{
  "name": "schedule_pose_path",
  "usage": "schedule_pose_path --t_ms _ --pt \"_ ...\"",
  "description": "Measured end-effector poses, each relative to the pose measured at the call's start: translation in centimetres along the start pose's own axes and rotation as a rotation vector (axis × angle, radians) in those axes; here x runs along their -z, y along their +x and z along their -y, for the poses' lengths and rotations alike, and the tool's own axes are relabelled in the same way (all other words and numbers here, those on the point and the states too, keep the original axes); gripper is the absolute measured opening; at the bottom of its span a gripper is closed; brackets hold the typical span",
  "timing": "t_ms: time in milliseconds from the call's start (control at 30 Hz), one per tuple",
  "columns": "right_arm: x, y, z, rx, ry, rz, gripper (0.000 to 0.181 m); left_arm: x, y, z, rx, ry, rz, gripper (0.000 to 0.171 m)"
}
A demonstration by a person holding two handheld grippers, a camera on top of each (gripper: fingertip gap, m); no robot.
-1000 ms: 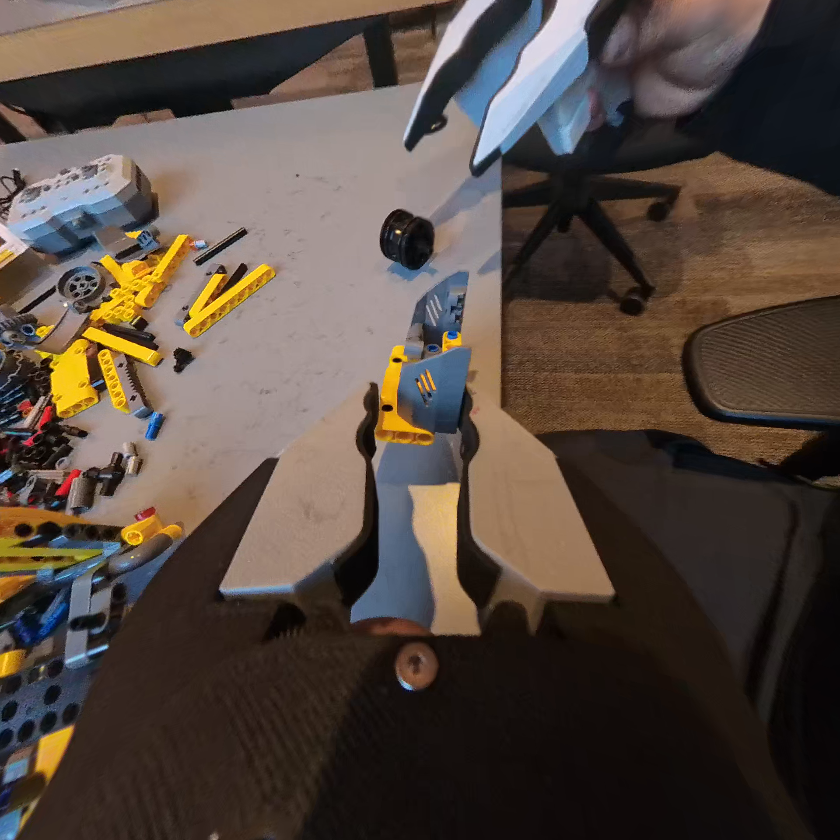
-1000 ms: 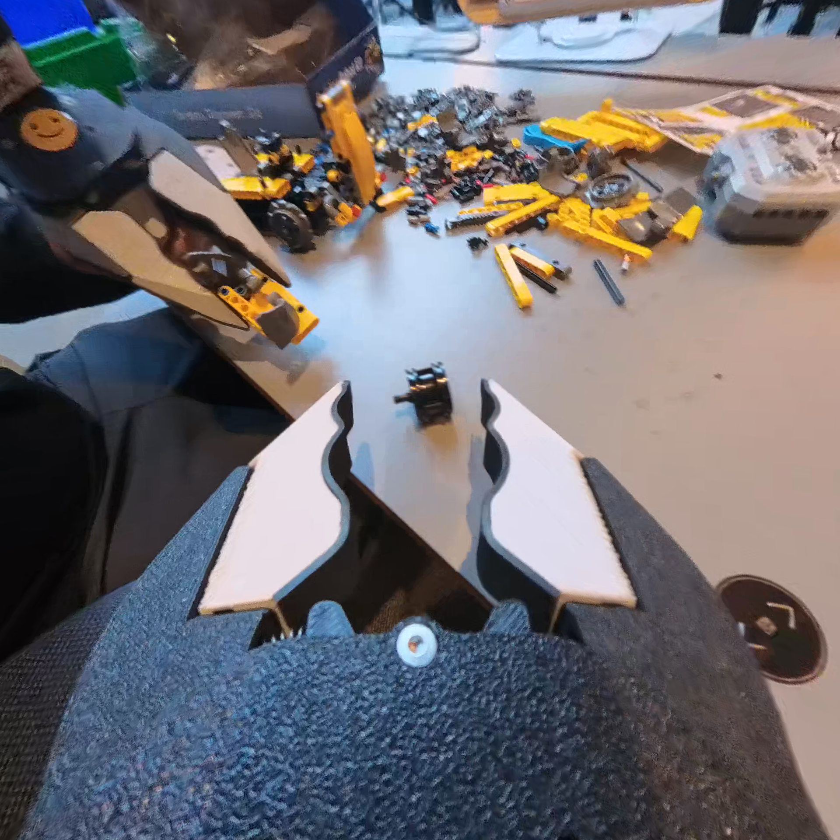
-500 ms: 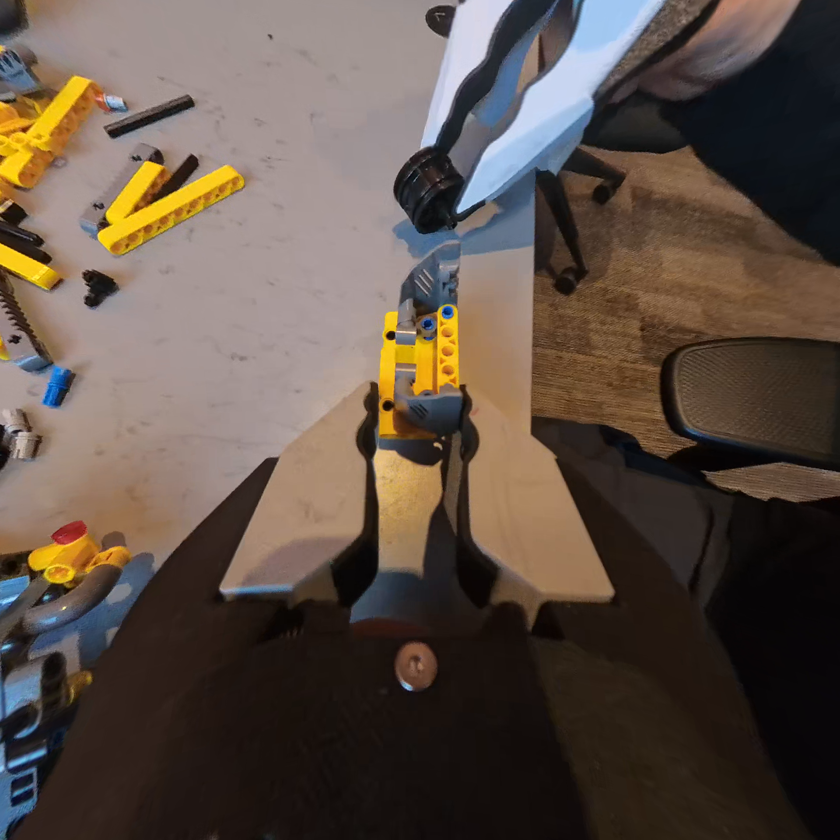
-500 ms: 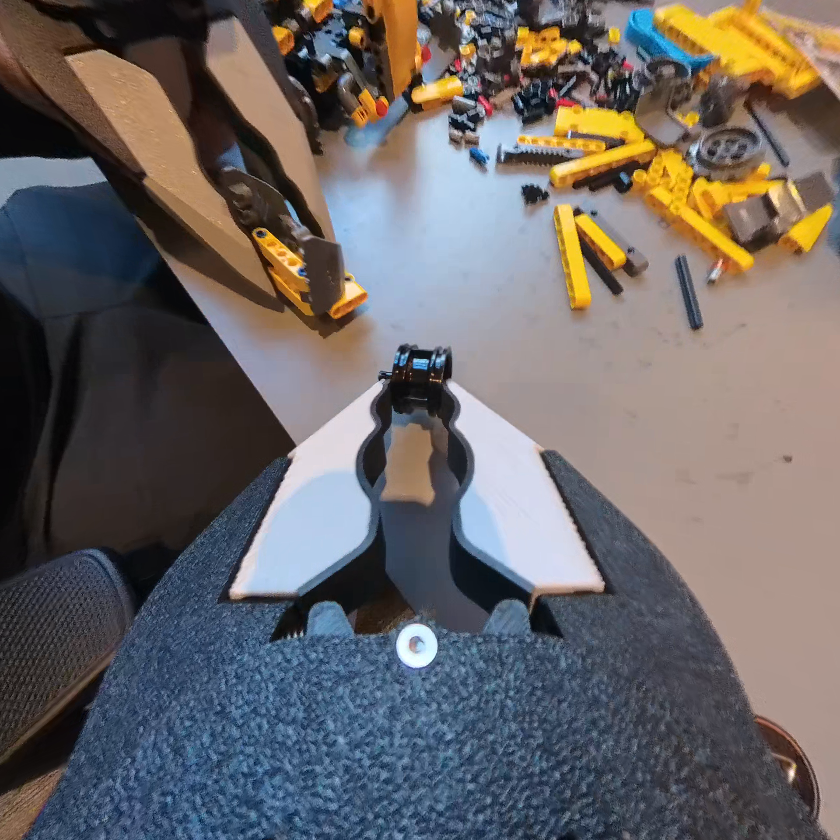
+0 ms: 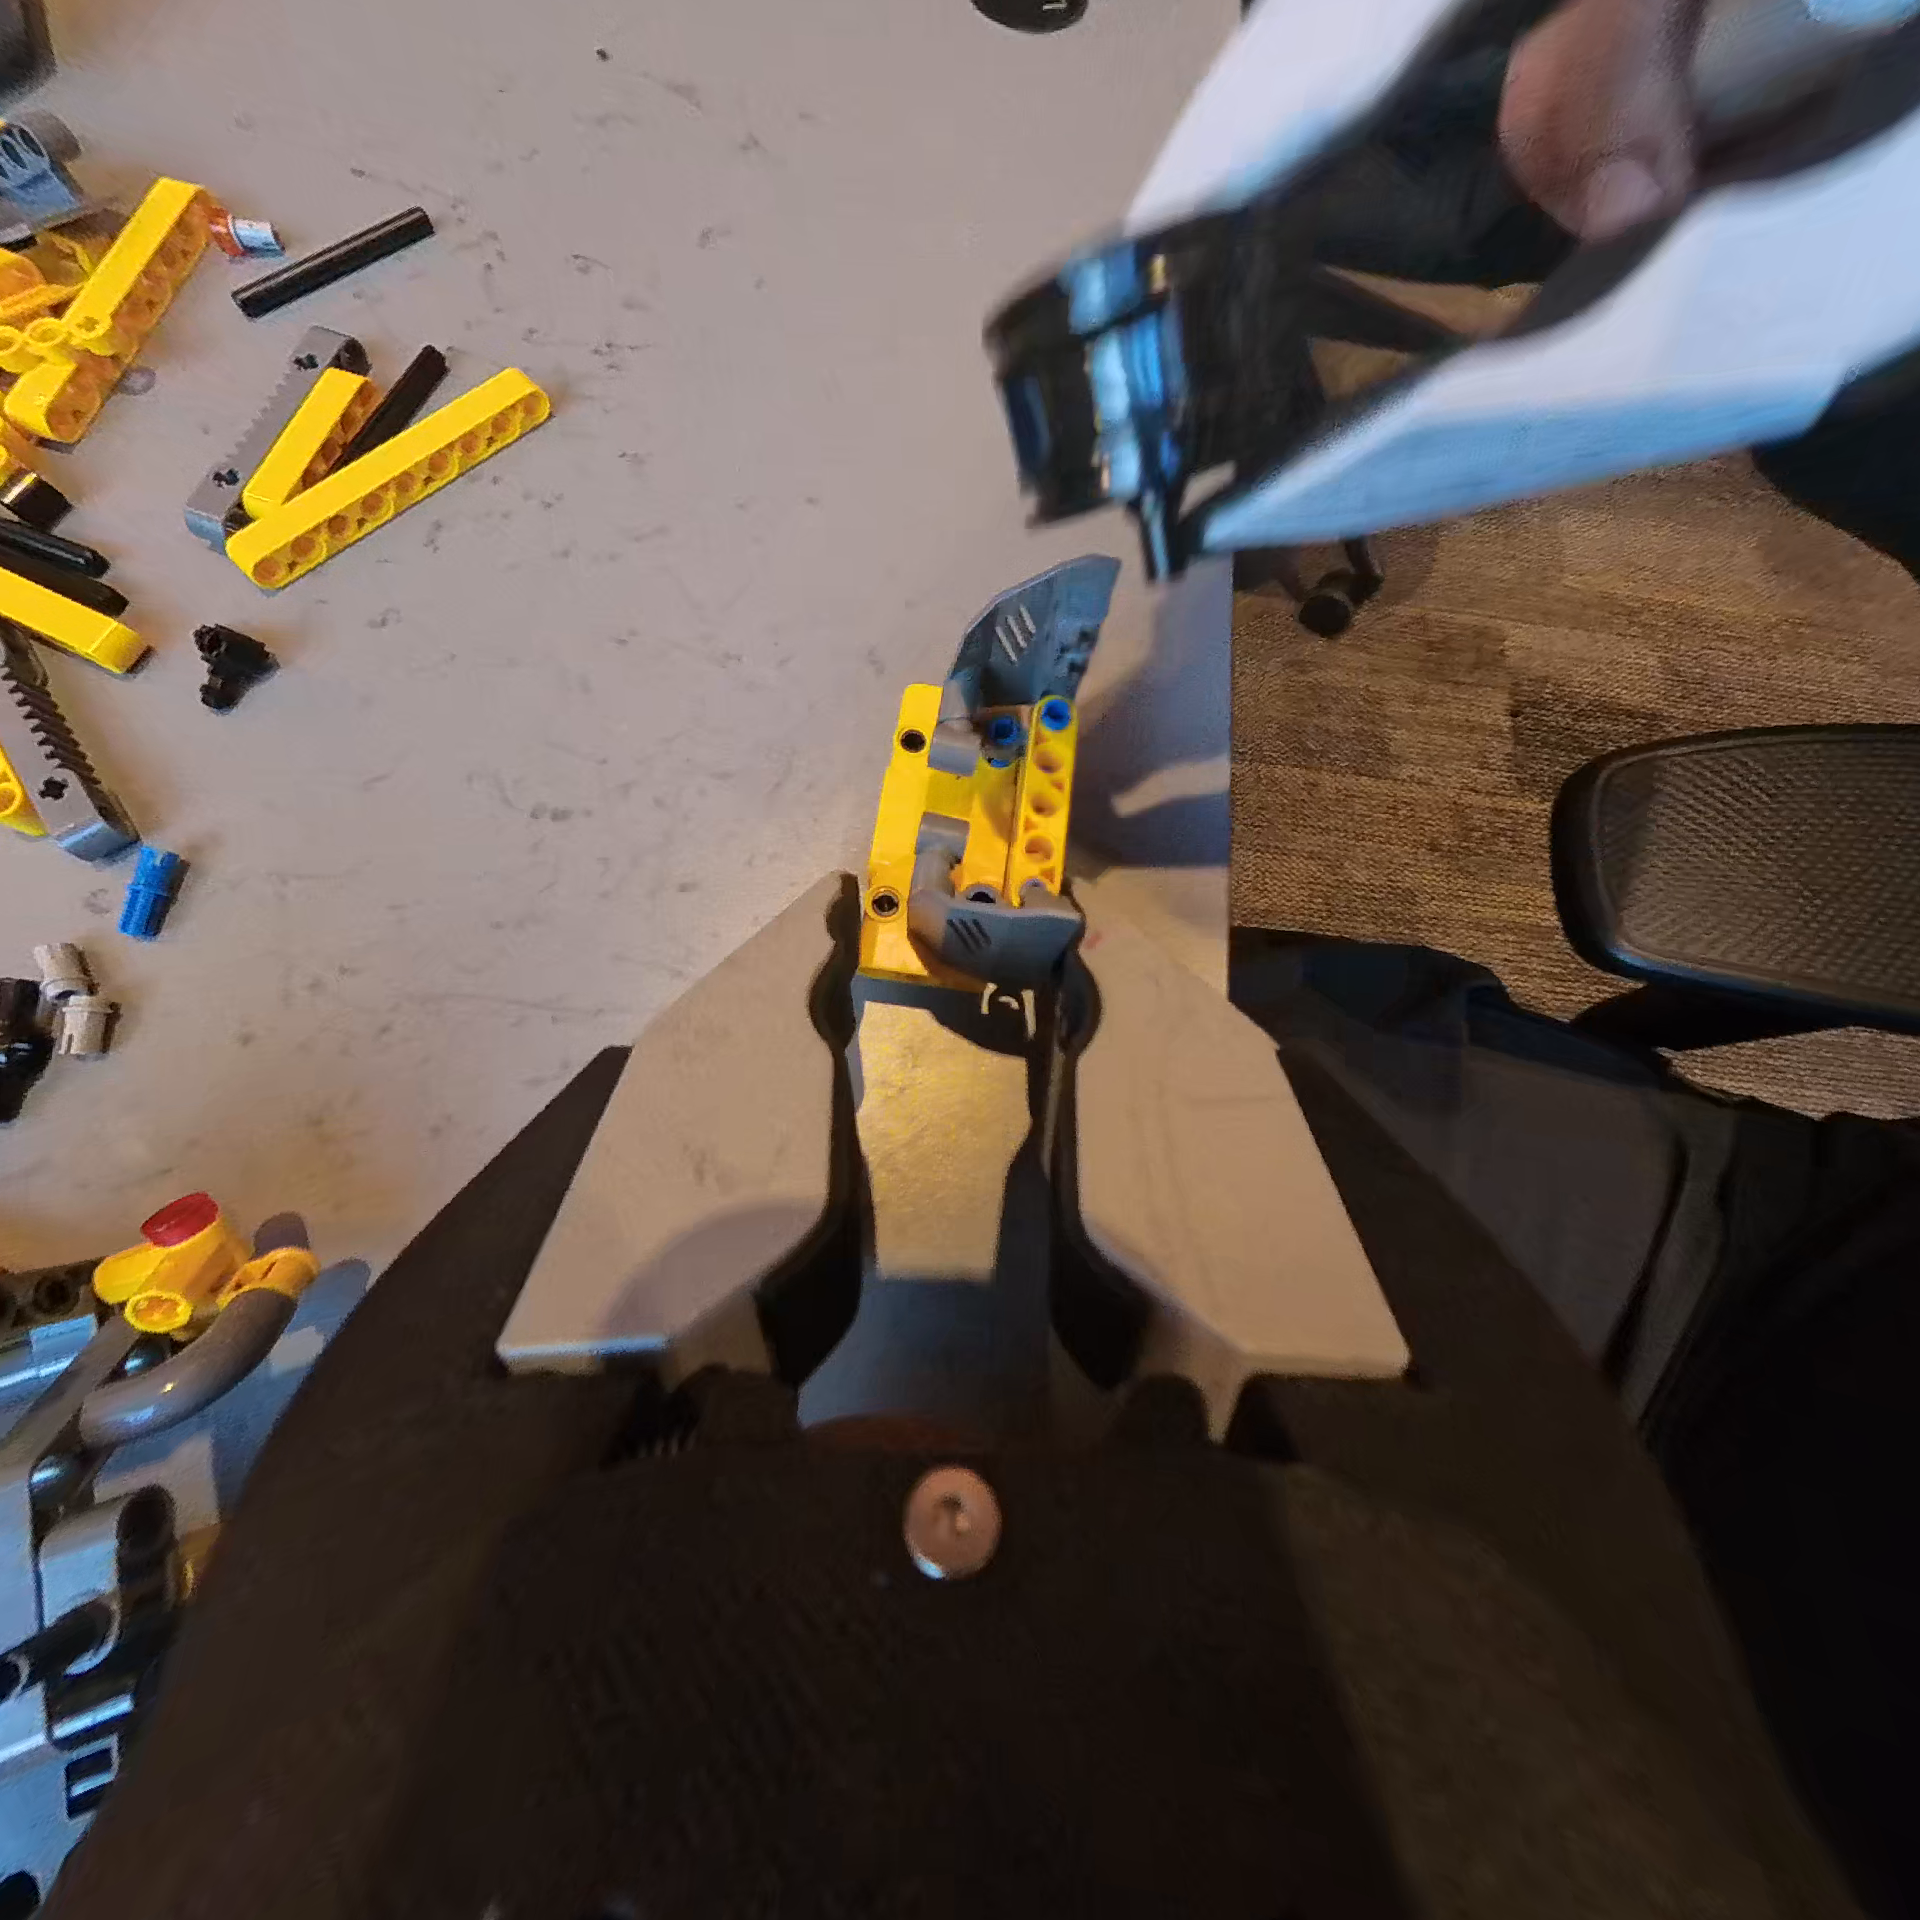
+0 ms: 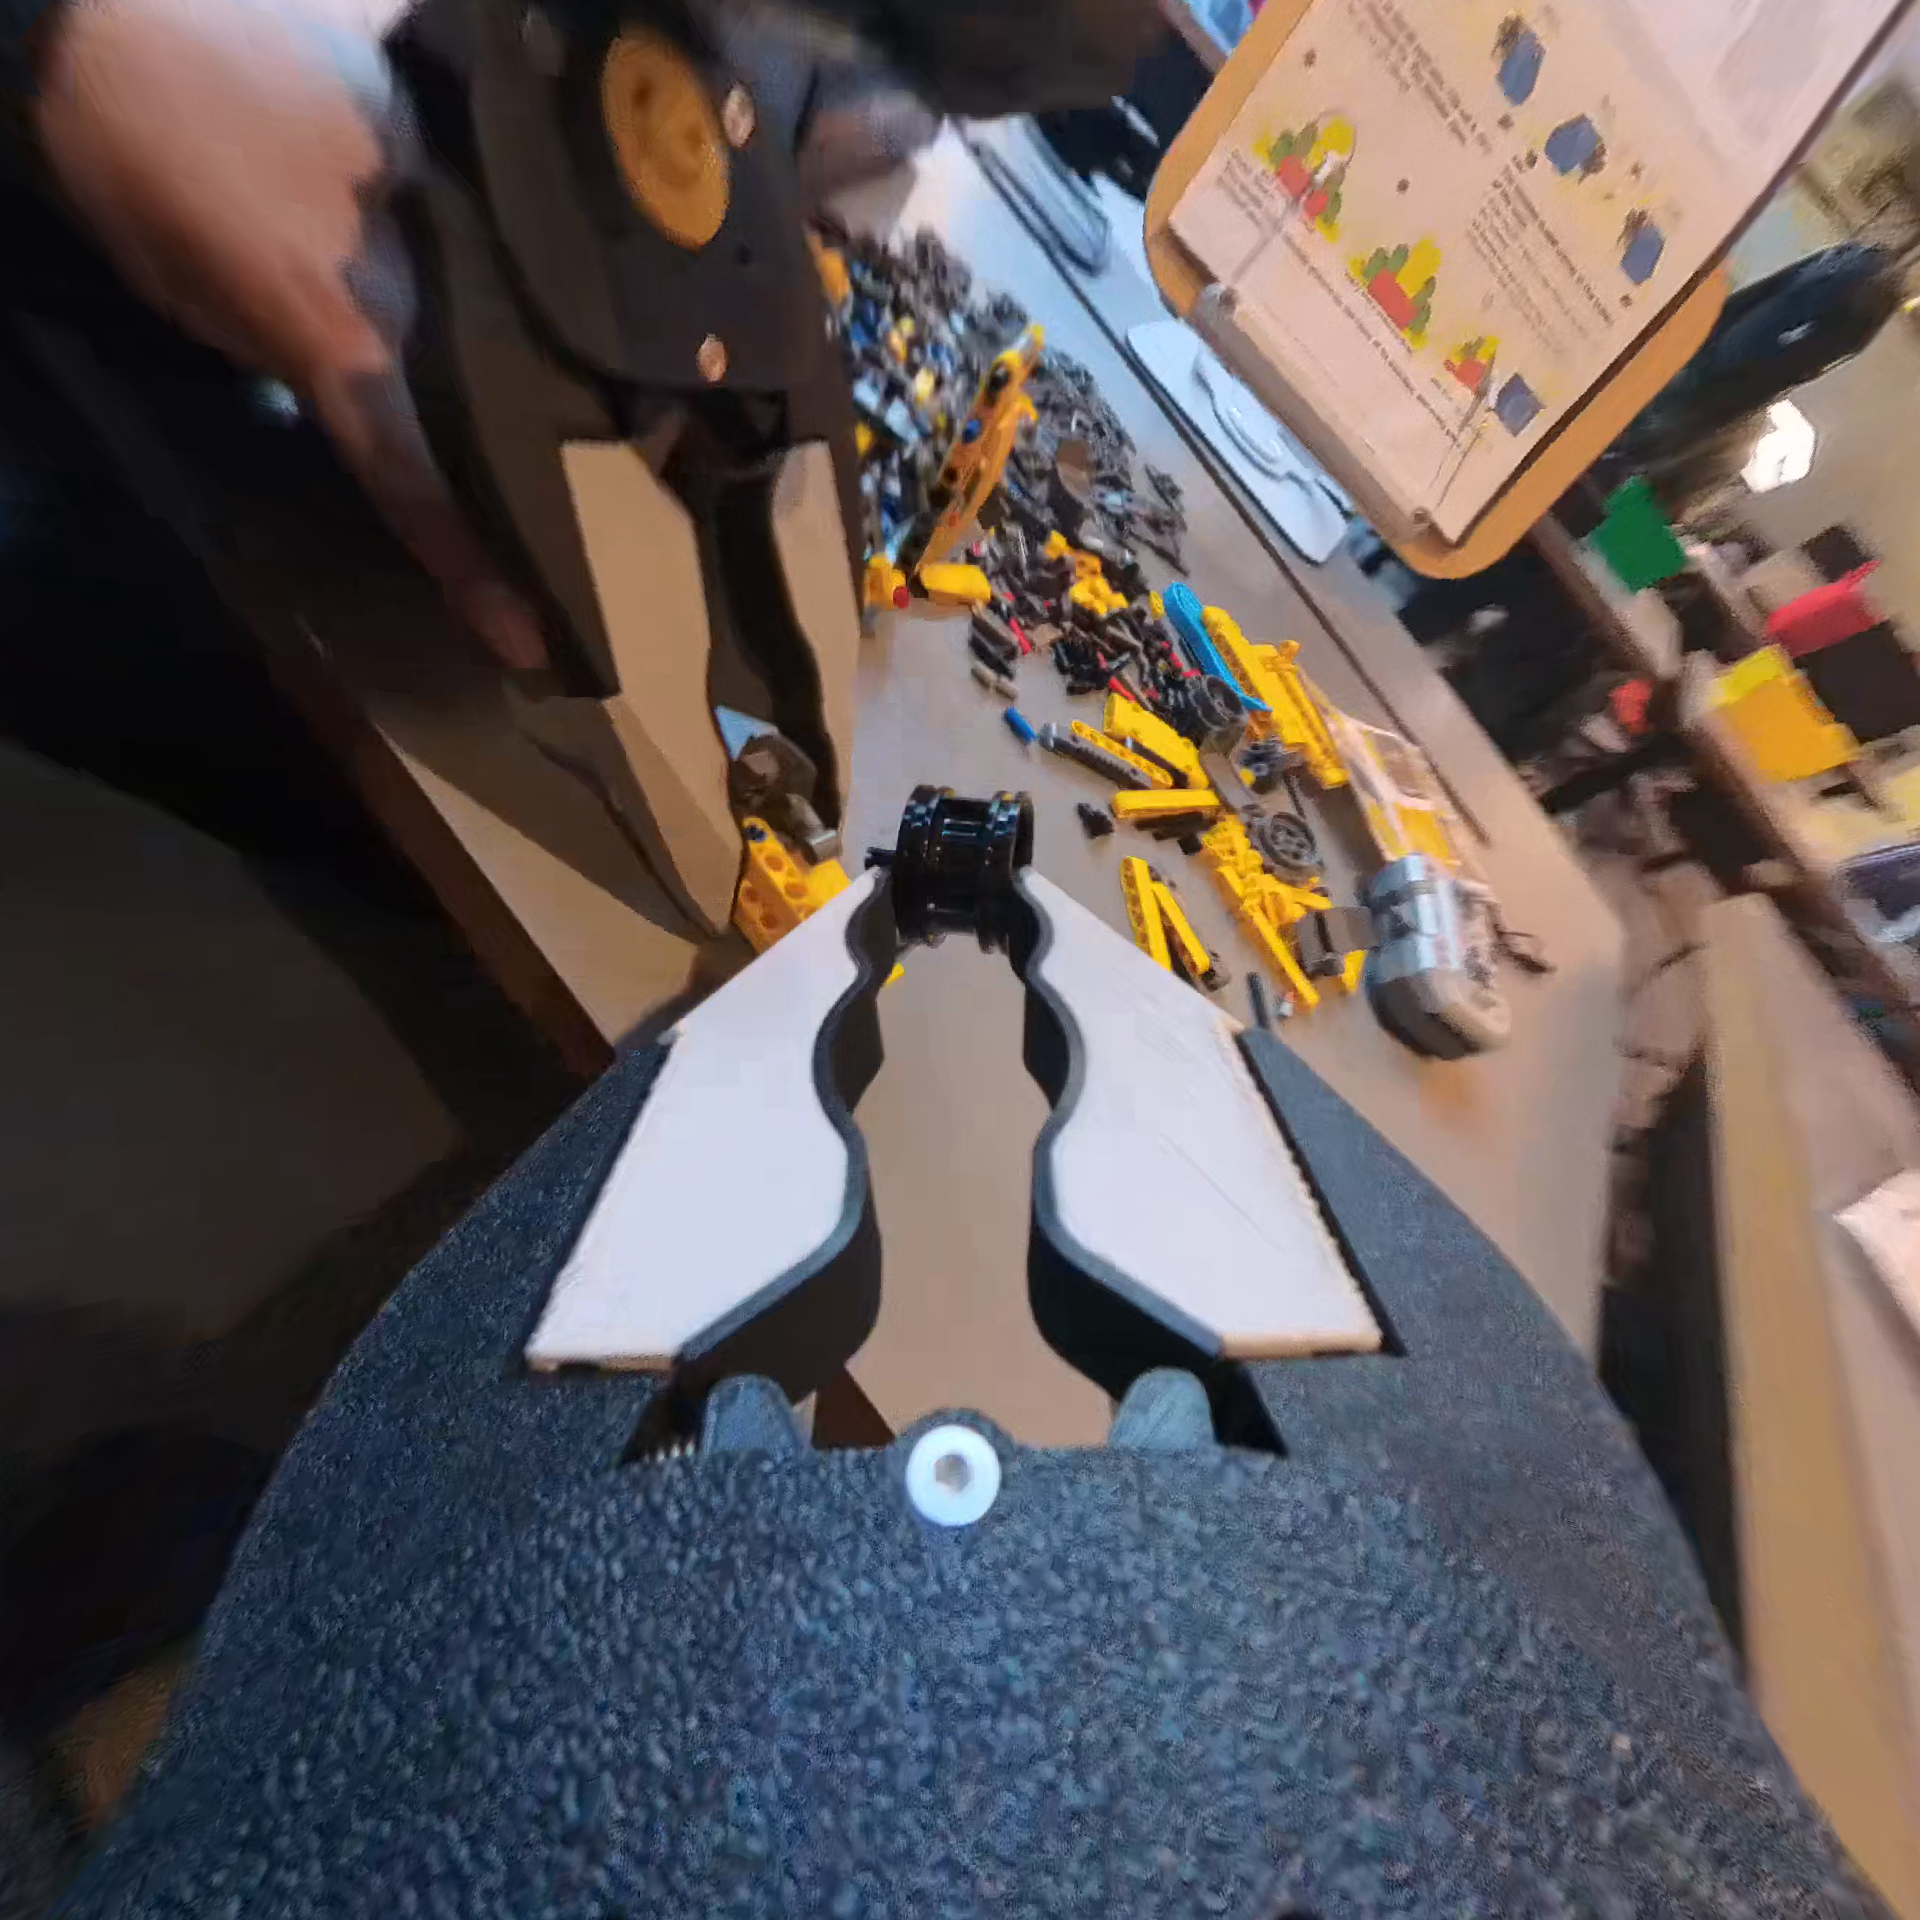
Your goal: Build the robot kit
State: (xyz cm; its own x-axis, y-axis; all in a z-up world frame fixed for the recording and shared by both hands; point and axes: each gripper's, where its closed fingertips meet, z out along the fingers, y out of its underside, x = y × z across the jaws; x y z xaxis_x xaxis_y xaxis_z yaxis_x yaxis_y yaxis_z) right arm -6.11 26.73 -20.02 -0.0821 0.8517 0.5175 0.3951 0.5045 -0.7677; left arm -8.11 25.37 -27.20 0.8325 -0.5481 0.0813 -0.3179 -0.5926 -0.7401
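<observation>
1. In the left wrist view, a yellow and grey brick assembly (image 5: pixel 971 821) is clamped at its near end between the tips of the left gripper (image 5: pixel 961 951), whose jaws are drawn in narrow around it. The assembly is held out over the grey table (image 5: pixel 665 665), near the table's right edge.
2. Above and to the right of it, the right gripper (image 5: pixel 1132 447) is seen blurred, with a black wheel hub (image 5: pixel 1101 416) pinched at its tips; hub and assembly are apart.
3. To the left, loose pieces lie on the table: a long yellow beam (image 5: pixel 390 478), a black axle (image 5: pixel 332 262), a small blue pin (image 5: pixel 151 891) and a grey toothed rack (image 5: pixel 57 764).
4. An office chair (image 5: pixel 1756 862) is seen at the right, over a carpeted floor (image 5: pixel 1455 707).
5. In the right wrist view, the black wheel hub (image 6: pixel 961 864) is gripped between the tips of the right gripper (image 6: pixel 956 914), the jaws closed narrowly on it.
6. Just left of it, the left gripper (image 6: pixel 748 810) is seen with the yellow and grey brick assembly (image 6: pixel 784 883) at its tips.
7. Beyond, a spread of yellow and black pieces (image 6: pixel 1143 707) and a grey motor block (image 6: pixel 1439 951) lie on the table (image 6: pixel 1455 1122); a pictured instruction sheet (image 6: pixel 1475 218) stands on a wooden board at the upper right.
</observation>
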Motion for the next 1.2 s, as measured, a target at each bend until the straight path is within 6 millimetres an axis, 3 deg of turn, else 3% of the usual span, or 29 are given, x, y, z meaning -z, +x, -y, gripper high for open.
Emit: schedule_pose_path --t_ms 200,367,767,1000,1200 --pt "-1.2 -2.3 -0.2 0.235 -0.096 -0.156 0.021 -0.1 0.3 -0.1 -0.029 -0.01 -0.004 0.035" --pt "-1.6 -2.1 -1.1 0.319 -0.153 -0.235 0.021 0.1 0.7 0.1 0.005 0.008 -0.063 0.033" --pt "-2.2 -1.9 -0.9 0.544 -0.316 -0.155 0.02 0.2 0.4 0.3 0.092 0.02 -0.125 0.033" --pt "-2.6 -1.8 -1.2 0.476 -0.365 -0.044 0.021 0.2 0.2 0.2 0.116 0.014 -0.127 0.033" --pt "-2.5 -2.2 -1.2 0.664 -0.39 0.015 0.02 0.1 0.0 0.2 0.096 0.011 -0.101 0.033"
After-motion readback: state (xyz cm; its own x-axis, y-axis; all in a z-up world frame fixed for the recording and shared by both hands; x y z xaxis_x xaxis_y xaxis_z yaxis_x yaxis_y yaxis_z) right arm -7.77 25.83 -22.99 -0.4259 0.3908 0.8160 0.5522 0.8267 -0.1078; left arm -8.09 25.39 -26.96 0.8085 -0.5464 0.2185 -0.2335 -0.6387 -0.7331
